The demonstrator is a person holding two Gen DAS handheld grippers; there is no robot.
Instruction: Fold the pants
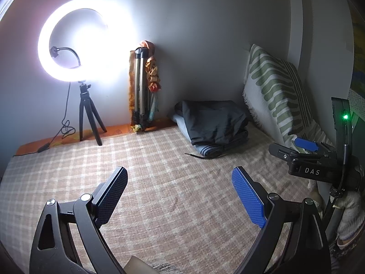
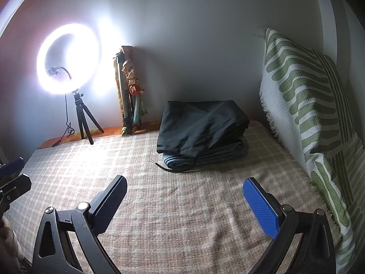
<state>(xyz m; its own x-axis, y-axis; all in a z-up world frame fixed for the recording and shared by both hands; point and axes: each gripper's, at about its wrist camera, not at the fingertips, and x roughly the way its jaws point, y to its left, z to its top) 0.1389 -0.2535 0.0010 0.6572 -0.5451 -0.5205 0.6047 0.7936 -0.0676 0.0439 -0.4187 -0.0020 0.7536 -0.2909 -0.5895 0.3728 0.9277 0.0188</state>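
Observation:
Folded dark pants lie on top of a folded blue garment at the far side of the checked bed cover, near the wall. A dark drawstring trails from the stack. My left gripper is open and empty, held above the bed well short of the stack. My right gripper is open and empty, also short of the stack; its body shows at the right of the left wrist view.
A lit ring light on a small tripod stands at the far left. A folded tripod with cloth leans on the wall. A green-patterned pillow stands along the right.

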